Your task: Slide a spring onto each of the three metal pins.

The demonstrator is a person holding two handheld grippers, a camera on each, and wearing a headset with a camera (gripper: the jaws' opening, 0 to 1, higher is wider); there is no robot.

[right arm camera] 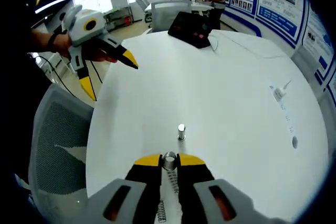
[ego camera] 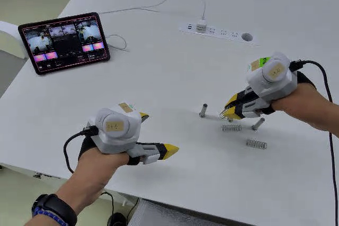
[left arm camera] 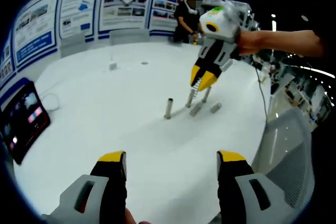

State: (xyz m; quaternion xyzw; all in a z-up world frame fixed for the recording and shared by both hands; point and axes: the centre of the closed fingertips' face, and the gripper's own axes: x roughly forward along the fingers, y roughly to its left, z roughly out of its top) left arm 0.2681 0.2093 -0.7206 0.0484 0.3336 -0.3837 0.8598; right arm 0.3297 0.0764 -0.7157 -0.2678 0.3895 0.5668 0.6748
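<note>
My right gripper [ego camera: 229,113] is shut on a small steel spring [right arm camera: 169,160], held just above the white table. Right below its tips stands one metal pin [left arm camera: 190,98]. A second pin [ego camera: 203,110] stands upright to the left of it, and a third pin [ego camera: 258,124] leans to the right. Two loose springs lie flat nearby, one [ego camera: 231,127] below the gripper's tips and one [ego camera: 256,144] further toward me. My left gripper [ego camera: 157,133] hovers open and empty near the table's front edge, well left of the pins.
A tablet [ego camera: 64,41] lies at the far left of the table. A white power strip [ego camera: 217,32] with a plugged cable sits at the back. A mesh chair [right arm camera: 58,145] stands by the table's near edge. A person stands in the background.
</note>
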